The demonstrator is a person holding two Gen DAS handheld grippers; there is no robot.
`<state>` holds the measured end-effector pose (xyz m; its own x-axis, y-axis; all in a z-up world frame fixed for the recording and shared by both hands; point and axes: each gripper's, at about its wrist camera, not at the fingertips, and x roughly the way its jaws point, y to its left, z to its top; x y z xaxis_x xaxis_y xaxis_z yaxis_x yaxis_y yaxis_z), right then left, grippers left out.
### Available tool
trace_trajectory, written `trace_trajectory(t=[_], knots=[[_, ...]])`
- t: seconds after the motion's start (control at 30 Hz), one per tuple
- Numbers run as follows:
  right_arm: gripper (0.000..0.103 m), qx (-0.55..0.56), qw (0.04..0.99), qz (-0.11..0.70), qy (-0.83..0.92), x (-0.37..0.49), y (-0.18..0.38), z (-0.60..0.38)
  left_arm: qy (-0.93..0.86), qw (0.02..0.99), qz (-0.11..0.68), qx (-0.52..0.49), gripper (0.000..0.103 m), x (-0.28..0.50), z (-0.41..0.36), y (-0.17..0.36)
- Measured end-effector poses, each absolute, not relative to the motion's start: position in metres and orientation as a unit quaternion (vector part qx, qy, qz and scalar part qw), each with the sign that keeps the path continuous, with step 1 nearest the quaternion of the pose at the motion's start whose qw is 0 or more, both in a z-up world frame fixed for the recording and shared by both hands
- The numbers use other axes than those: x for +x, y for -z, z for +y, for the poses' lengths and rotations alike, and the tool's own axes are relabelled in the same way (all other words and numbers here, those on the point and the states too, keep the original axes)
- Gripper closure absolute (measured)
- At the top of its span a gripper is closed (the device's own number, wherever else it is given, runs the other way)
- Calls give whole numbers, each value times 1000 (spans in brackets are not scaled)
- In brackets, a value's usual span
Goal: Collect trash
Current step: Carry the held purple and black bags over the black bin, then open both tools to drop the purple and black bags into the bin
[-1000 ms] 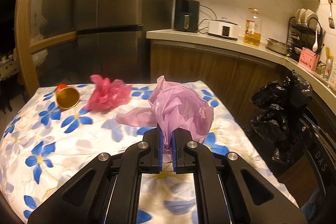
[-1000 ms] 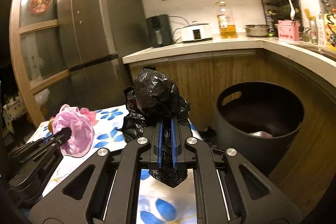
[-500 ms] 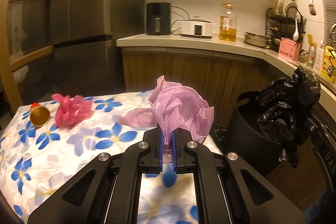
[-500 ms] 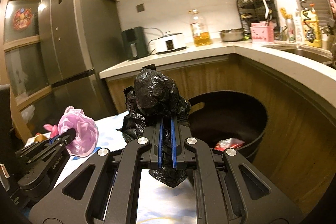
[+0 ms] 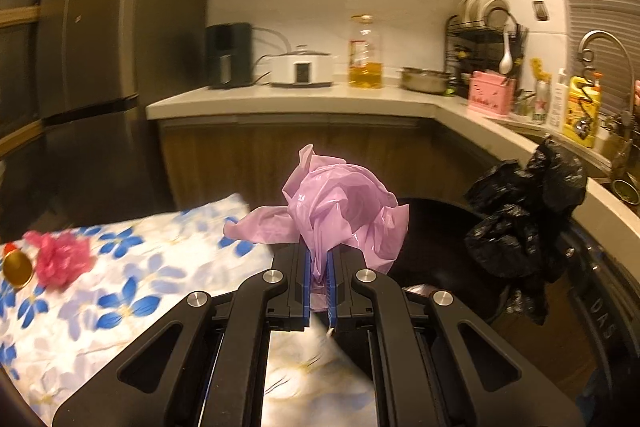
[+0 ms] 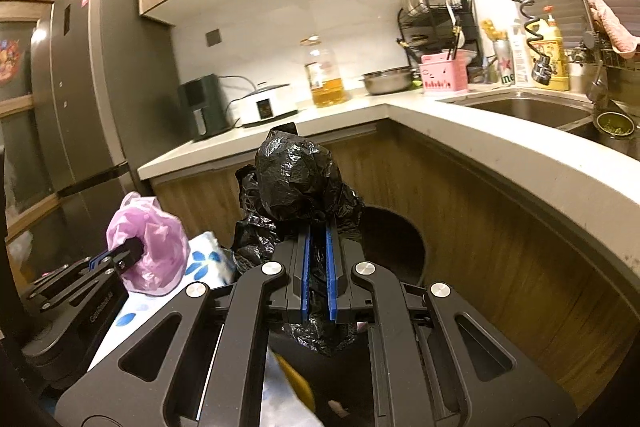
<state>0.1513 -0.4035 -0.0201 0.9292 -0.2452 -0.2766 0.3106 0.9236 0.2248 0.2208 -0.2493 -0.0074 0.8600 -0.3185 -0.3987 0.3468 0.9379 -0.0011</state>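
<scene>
Left wrist view: left gripper [image 5: 319, 259] clamped on a crumpled pink bag [image 5: 340, 211], bag bunched above the blue pads, held up off the table [image 5: 132, 291] at its far edge. Dark bin [image 5: 436, 247] sits just behind the bag, below the counter [image 5: 304, 103]. Black bag [image 5: 524, 223] hangs at right, over the bin's right side. On the floral cloth far left: red wad [image 5: 60, 259] and beside it a gold cup [image 5: 17, 269], both lying loose.

Right wrist view: right gripper [image 6: 318, 267] pinching the black bag [image 6: 296, 183], wad sticking up above the pads, some hanging below. Bin [image 6: 392, 247] right behind it. Left gripper [image 6: 124, 255] with pink bag [image 6: 152, 247] at left, over the table corner [image 6: 208, 259].
</scene>
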Motion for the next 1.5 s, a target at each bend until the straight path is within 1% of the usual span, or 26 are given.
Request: trace_trajectory(t=[0.2, 0.67, 0.77, 0.83, 0.87, 0.93, 0.97, 1.0, 1.03, 1.13, 1.17, 1.23, 1.3, 1.5], knots=[[96, 142, 970, 128, 152, 166, 22, -426, 204, 957, 201, 35, 97, 236, -280, 10], [93, 146, 968, 141, 149, 192, 29, -442, 218, 951, 216, 43, 96, 259, -300, 27], [88, 147, 967, 147, 145, 197, 31, -443, 223, 950, 215, 44, 91, 260, -301, 28], [82, 148, 967, 150, 145, 200, 32, -445, 225, 949, 215, 48, 86, 260, -302, 30], [77, 150, 966, 151, 143, 201, 33, -446, 224, 949, 216, 50, 81, 261, -302, 31], [66, 155, 965, 154, 143, 202, 34, -448, 227, 948, 220, 51, 78, 262, -300, 33], [64, 156, 965, 152, 144, 201, 34, -448, 227, 947, 221, 52, 75, 263, -300, 34], [60, 156, 965, 151, 146, 200, 34, -449, 227, 947, 222, 52, 69, 263, -298, 35], [57, 156, 965, 150, 148, 198, 34, -450, 226, 947, 221, 51, 67, 262, -296, 36], [52, 159, 964, 148, 153, 195, 34, -451, 227, 947, 221, 47, 59, 262, -293, 37], [50, 158, 964, 147, 156, 193, 33, -451, 228, 947, 221, 43, 54, 261, -291, 38], [45, 156, 964, 144, 162, 189, 32, -451, 225, 948, 220, 41, 48, 260, -288, 40], [42, 154, 964, 139, 167, 184, 31, -450, 223, 949, 221, 37, 39, 260, -285, 41], [35, 146, 965, 139, 166, 176, 30, -440, 197, 955, 222, 10, 22, 253, -263, 41]])
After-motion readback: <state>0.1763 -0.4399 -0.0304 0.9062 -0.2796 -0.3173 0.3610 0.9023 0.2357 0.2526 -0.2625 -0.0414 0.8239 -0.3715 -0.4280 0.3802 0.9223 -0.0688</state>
